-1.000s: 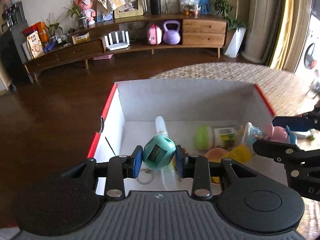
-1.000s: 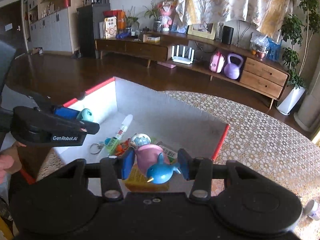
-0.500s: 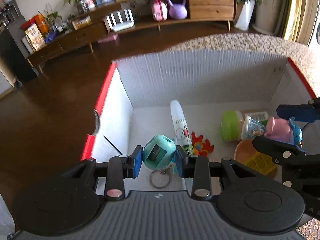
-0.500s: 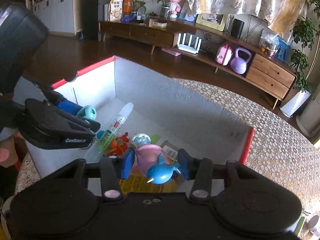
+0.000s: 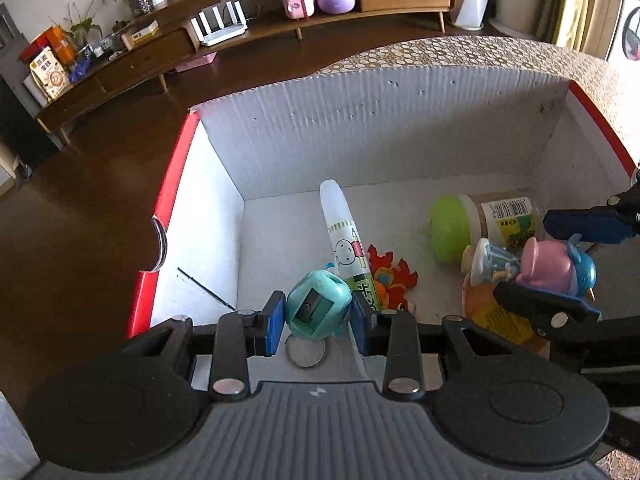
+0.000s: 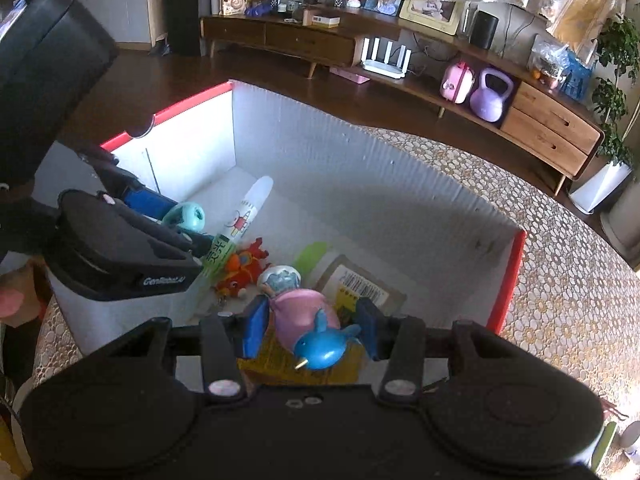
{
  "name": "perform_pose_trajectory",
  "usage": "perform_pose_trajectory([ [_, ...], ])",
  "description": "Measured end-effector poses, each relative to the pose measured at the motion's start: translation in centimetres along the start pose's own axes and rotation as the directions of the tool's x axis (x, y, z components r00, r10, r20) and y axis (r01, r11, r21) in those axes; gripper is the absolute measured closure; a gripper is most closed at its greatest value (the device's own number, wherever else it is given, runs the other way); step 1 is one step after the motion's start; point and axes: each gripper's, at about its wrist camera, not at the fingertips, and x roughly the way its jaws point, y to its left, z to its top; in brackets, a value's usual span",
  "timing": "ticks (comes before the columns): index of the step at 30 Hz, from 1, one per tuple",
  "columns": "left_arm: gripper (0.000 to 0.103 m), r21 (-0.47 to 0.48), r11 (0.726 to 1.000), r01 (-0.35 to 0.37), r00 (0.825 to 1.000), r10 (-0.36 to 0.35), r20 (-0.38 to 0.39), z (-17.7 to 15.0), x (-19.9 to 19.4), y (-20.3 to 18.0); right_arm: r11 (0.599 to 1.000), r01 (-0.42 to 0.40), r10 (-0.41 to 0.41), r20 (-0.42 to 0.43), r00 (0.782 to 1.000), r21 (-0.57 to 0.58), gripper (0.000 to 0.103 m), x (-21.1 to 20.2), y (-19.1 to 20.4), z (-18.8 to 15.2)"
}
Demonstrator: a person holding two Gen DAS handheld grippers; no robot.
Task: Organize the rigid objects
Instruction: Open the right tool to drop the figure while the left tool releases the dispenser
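Two toys are held over the box, neither released. The left gripper [image 5: 318, 316] is clamped on a teal pencil sharpener [image 5: 316, 310], a key ring dangling under it; the right gripper [image 6: 310, 330] pinches a pink and blue whale figure [image 6: 310, 328] between its blue pads.

Ahead of and below both sits the white box with red rim [image 5: 168, 196], already holding a white glue tube [image 5: 346, 240], an orange fish toy [image 5: 390, 278], a green-lidded jar [image 5: 480, 224] and a small clear figurine [image 5: 486, 262] near the whale.

Judging by this, several items are stowed and these two need only letting go.

How high either toy hangs above the box floor cannot be told. A yellow packet [image 6: 280, 364] under the right gripper is mostly covered, and what remains on the lace-covered table [image 6: 568, 280] is largely out of frame.
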Motion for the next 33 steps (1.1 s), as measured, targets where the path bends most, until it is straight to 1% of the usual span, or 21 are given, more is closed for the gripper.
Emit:
perform_pose_trajectory([
  [5, 0.069, 0.003, 1.0, -0.005, 1.0, 0.005, -0.017, 0.2, -0.1, -0.2, 1.0, -0.001, 0.001, -0.01, 1.0, -0.014, 0.055, 0.3, 0.4, 0.2],
  [6, 0.069, 0.0, 1.0, -0.005, 1.0, 0.005, -0.02, 0.2, -0.1, -0.1, 1.0, -0.002, 0.001, -0.011, 1.0, -0.018, 0.054, 0.3, 0.5, 0.2],
  [7, 0.069, -0.006, 1.0, -0.005, 1.0, 0.005, -0.023, 0.2, -0.1, -0.1, 1.0, 0.001, -0.001, -0.01, 1.0, -0.021, 0.052, 0.3, 0.6, 0.2],
  [9, 0.069, -0.019, 1.0, 0.0, 1.0, -0.001, -0.026, 0.5, 0.0, 0.1, 1.0, 0.0, 0.0, -0.01, 1.0, -0.025, 0.044, 0.2, 0.7, 0.2],
  [11, 0.066, -0.032, 0.999, 0.006, 1.0, -0.006, -0.029, 0.4, -0.1, 0.2, 1.0, -0.002, 0.002, -0.005, 1.0, -0.025, 0.04, 0.1, 0.7, 0.2],
  [12, 0.059, -0.035, 0.999, 0.008, 1.0, -0.009, -0.027, 0.3, -0.2, 0.2, 1.0, 0.0, 0.0, -0.003, 1.0, -0.023, 0.04, 0.0, 0.7, 0.2],
  [13, 0.049, -0.038, 0.999, 0.013, 1.0, -0.014, -0.023, 0.3, -0.3, 0.3, 1.0, 0.0, 0.0, -0.004, 1.0, -0.022, 0.04, 0.0, 0.7, 0.2],
  [15, 0.038, -0.041, 0.999, 0.016, 1.0, -0.016, -0.001, 0.2, -0.7, 0.5, 1.0, -0.007, 0.007, -0.004, 1.0, -0.016, 0.039, -0.2, 0.6, 0.1],
  [16, 0.035, -0.039, 0.999, 0.015, 1.0, -0.014, 0.013, 0.2, -1.1, 0.5, 1.0, -0.007, 0.007, -0.001, 1.0, -0.014, 0.039, -0.4, 0.5, 0.0],
  [20, 0.035, -0.046, 0.999, 0.019, 0.999, -0.018, 0.036, 0.0, -1.7, 0.3, 1.0, -0.016, 0.017, 0.021, 1.0, -0.011, 0.033, -1.6, 0.7, -0.3],
  [22, 0.035, -0.052, 0.998, 0.022, 0.999, -0.02, 0.047, -0.1, -2.1, 0.3, 1.0, -0.021, 0.022, 0.035, 0.999, -0.022, 0.033, -2.4, 0.9, -0.4],
  [24, 0.035, -0.056, 0.998, 0.025, 0.998, -0.022, 0.064, -0.1, -2.6, 0.3, 0.999, -0.022, 0.023, 0.048, 0.999, -0.03, 0.03, -3.2, 1.1, -0.6],
  [26, 0.035, -0.057, 0.998, 0.027, 0.996, -0.023, 0.082, -0.1, -3.4, 0.1, 0.999, -0.025, 0.027, 0.058, 0.998, -0.028, 0.029, -4.0, 1.2, -0.8],
  [28, 0.035, -0.058, 0.998, 0.032, 0.994, -0.025, 0.102, 0.0, -4.1, 0.1, 0.999, -0.033, 0.034, 0.07, 0.997, -0.025, 0.028, -4.9, 1.1, -0.9],
  [33, 0.035, -0.064, 0.997, 0.034, 0.986, -0.023, 0.165, -0.5, -6.4, -0.1, 0.999, -0.048, 0.049, 0.109, 0.993, -0.014, 0.023, -7.6, 1.2, -1.4],
])
